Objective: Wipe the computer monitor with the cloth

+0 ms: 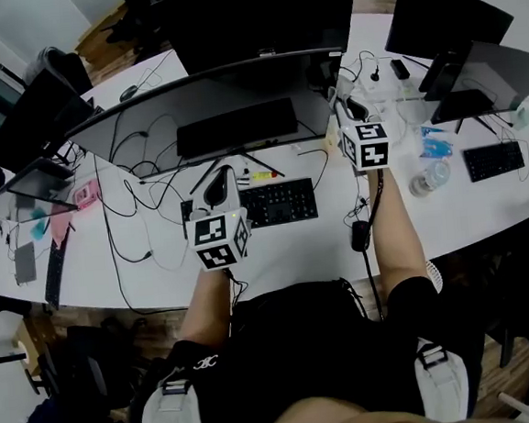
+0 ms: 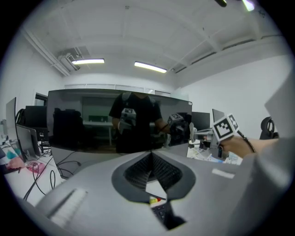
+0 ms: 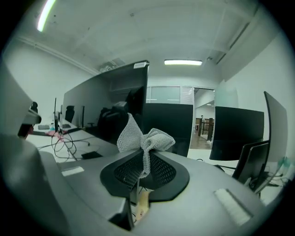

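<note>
The wide curved monitor [image 1: 209, 105] stands on the white desk [image 1: 159, 270] in front of me. Its dark screen [image 2: 92, 122] fills the middle of the left gripper view and mirrors a person holding the grippers. My left gripper [image 1: 219, 186] hovers over the keyboard, facing the screen, its jaws shut [image 2: 151, 156] with nothing between them. Out by the monitor's right end, my right gripper [image 1: 347, 107] is shut [image 3: 144, 163] on a grey mesh cloth [image 3: 144, 138], which bunches up above the jaws. The monitor's edge [image 3: 115, 99] lies just left of the cloth, apart from it.
A black keyboard [image 1: 278, 203] sits below the monitor, with loose cables [image 1: 122, 209] to the left and a mouse [image 1: 360, 235] to the right. More monitors [image 1: 445, 15] stand behind and at both sides. A water bottle [image 1: 430, 178] and second keyboard [image 1: 493, 160] lie right.
</note>
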The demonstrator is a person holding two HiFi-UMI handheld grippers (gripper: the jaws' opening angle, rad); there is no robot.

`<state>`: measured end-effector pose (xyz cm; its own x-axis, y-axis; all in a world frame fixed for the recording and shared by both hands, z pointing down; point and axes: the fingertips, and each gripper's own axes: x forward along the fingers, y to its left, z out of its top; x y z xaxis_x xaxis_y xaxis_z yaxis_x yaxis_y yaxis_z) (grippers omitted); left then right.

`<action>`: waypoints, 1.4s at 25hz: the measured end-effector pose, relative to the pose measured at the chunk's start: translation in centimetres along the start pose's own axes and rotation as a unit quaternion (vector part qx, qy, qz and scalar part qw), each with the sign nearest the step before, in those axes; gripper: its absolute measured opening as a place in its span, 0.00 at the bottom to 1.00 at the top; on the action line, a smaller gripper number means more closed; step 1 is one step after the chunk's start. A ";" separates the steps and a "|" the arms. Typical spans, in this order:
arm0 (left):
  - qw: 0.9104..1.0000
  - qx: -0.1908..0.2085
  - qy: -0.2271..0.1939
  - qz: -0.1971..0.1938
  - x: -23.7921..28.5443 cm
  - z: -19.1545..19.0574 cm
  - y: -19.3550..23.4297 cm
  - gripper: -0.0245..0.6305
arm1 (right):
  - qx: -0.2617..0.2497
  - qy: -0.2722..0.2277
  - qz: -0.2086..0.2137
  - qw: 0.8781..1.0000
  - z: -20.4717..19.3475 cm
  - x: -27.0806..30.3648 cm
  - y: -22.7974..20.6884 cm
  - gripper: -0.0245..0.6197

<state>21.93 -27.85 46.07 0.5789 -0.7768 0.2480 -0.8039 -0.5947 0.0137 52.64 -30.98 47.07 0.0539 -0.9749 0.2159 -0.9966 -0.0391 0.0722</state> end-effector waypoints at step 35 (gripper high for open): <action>0.996 0.011 0.044 0.078 -2.7 -3.7 6.5 0.12 | 0.049 0.195 0.075 0.977 -20.9 6.0 9.8 0.09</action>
<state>14.63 -28.82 49.11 0.4325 -0.8393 0.3294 -0.8791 -0.4737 -0.0529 44.54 -32.66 69.43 -0.0930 -0.8148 0.5722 -0.9952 0.0589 -0.0779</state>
